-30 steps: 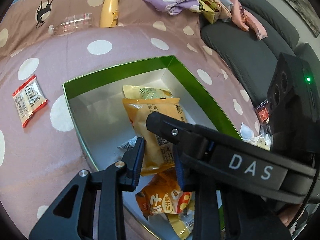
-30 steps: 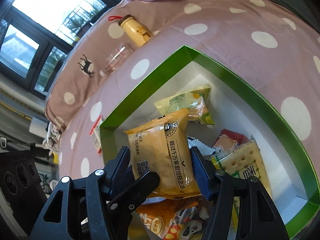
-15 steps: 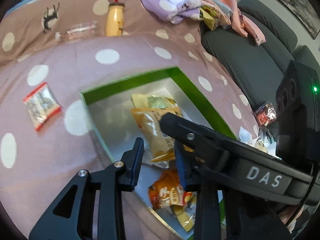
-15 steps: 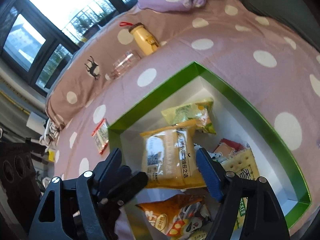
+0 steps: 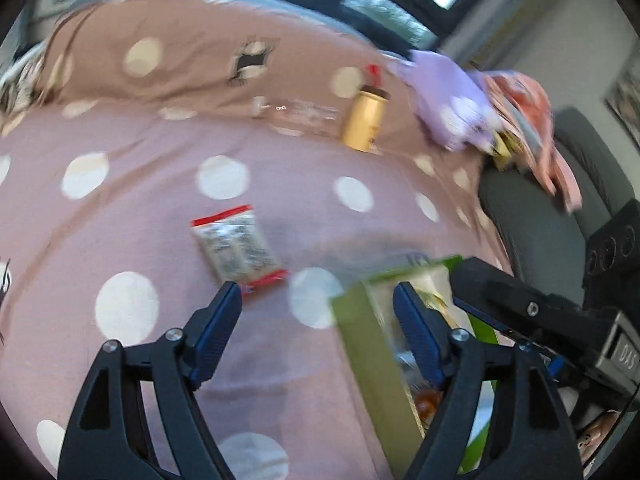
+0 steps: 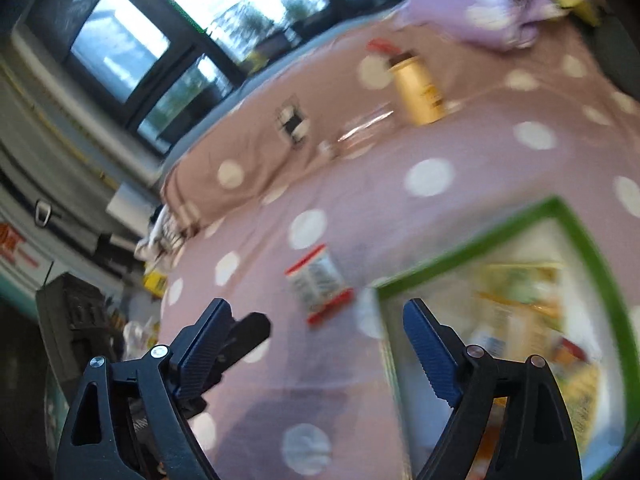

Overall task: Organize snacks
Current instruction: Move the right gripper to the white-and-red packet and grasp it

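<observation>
On the pink dotted bedspread [image 5: 132, 216] a red-edged snack packet [image 5: 236, 250] lies flat, just beside the green box [image 6: 568, 216] that holds blurred snacks. Both the left gripper [image 5: 318, 316] and the right gripper [image 6: 316, 334] have just been opening; their jaws stand wide with nothing between them, above the cloth near that packet. A yellow bottle [image 5: 364, 120] stands farther back.

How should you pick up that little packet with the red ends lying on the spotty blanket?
The small clear packet with red sealed ends lies flat on the pink polka-dot blanket, outside the green-rimmed box. Best come from above with the open left gripper, which is nearest, and pinch across its two long plain sides at the middle, probably pressing into the soft blanket a little. The red seams are thin and floppy.
</observation>
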Available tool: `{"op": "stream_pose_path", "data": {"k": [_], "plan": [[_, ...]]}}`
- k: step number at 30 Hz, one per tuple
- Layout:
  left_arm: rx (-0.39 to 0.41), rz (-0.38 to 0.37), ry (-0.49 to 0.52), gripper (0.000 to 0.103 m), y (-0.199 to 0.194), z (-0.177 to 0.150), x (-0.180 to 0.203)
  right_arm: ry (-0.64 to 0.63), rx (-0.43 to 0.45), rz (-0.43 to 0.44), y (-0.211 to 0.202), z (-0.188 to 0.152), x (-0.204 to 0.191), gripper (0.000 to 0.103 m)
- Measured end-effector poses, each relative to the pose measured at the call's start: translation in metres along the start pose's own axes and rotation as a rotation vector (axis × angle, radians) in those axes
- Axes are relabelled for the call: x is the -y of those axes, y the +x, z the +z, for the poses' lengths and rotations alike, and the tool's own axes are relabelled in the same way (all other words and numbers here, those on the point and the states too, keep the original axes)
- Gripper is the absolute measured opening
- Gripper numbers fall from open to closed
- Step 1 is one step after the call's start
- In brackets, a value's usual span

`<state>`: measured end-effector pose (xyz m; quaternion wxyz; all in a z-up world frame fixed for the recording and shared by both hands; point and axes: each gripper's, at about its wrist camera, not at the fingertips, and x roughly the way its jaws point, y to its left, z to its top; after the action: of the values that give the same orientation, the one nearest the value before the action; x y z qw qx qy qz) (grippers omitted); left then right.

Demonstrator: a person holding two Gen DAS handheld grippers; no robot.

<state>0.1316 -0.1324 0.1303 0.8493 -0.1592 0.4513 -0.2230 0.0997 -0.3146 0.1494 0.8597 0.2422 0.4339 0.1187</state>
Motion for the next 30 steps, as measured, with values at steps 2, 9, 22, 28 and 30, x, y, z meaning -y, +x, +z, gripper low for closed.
{"op": "stream_pose_path", "data": {"k": [2,9,22,28,30], "plan": [[-0.016,0.01,-0.051,0.077,0.011,0.003,-0.017,0.001,-0.066,-0.003,0.029,0.006,-0.006,0.088],[-0.076,0.027,-0.136,0.064,0.055,0.008,-0.062,-0.031,-0.216,-0.074,0.128,0.031,-0.017,0.088],[-0.123,-0.035,-0.209,0.038,0.092,0.01,-0.091,-0.037,-0.329,-0.197,0.202,0.032,0.003,0.079],[-0.11,0.013,-0.194,0.028,0.086,0.007,-0.09,-0.094,-0.337,-0.213,0.201,0.024,-0.008,0.071],[-0.108,0.032,-0.181,0.027,0.082,0.005,-0.09,-0.099,-0.334,-0.222,0.197,0.017,-0.011,0.063]]}}
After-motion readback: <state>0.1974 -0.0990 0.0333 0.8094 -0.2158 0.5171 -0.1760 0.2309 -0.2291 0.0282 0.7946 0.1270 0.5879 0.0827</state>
